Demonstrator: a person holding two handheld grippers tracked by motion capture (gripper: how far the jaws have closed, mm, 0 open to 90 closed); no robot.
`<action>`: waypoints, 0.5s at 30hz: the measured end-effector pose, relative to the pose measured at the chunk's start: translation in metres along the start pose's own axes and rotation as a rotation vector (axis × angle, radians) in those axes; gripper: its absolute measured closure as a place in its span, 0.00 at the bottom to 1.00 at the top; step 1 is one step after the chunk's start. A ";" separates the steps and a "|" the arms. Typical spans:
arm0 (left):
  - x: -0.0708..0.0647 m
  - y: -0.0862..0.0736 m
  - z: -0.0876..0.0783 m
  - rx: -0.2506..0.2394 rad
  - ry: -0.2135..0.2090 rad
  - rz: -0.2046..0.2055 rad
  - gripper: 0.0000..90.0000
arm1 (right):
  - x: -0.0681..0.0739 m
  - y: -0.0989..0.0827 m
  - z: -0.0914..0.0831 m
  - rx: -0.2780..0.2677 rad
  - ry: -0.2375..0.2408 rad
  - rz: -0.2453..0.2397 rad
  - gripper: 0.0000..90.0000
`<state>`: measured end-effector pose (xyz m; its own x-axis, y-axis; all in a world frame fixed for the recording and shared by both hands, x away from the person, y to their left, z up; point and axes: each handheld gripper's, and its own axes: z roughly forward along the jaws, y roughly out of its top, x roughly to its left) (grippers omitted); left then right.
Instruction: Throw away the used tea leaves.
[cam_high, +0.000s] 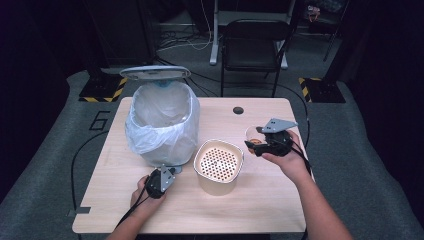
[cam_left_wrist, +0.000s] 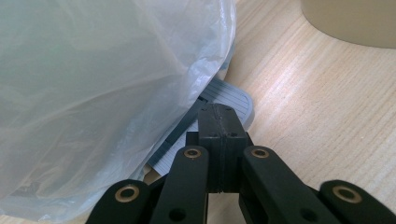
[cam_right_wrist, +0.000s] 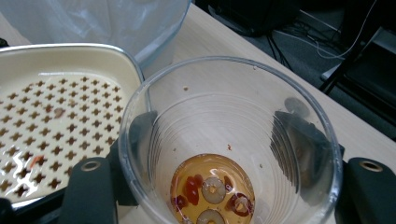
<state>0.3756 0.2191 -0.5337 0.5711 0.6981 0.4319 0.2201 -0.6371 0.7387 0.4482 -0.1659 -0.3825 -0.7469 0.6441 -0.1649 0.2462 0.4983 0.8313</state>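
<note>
Right tool (cam_right_wrist: 224, 186) pinches a clear plastic cup (cam_right_wrist: 229, 140) of amber liquid at frame centre; any tilt spills it. Left tool (cam_left_wrist: 219, 135) is pressed together.

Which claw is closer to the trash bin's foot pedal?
Left. The left claw sits shut right over the foot pedal by the bin's base. The right claw holds a plastic cup across the table.

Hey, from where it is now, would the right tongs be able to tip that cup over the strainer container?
Probably yes. The right tongs hold the clear cup just beside the strainer container, whose perforated top lies open with nothing between them.
</note>
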 end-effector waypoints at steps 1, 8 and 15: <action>0.000 0.000 0.000 0.000 0.000 0.000 1.00 | 0.000 0.000 0.000 0.000 0.000 0.000 0.37; 0.000 0.000 0.000 -0.001 -0.003 -0.002 1.00 | -0.008 0.013 0.012 -0.020 -0.010 -0.008 0.38; 0.000 0.000 0.000 0.001 -0.002 0.000 1.00 | -0.012 0.020 0.023 -0.025 -0.010 -0.033 0.40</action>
<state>0.3755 0.2192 -0.5336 0.5727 0.6975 0.4306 0.2213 -0.6374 0.7381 0.4767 -0.1505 -0.3766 -0.7485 0.6330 -0.1977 0.2056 0.5050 0.8383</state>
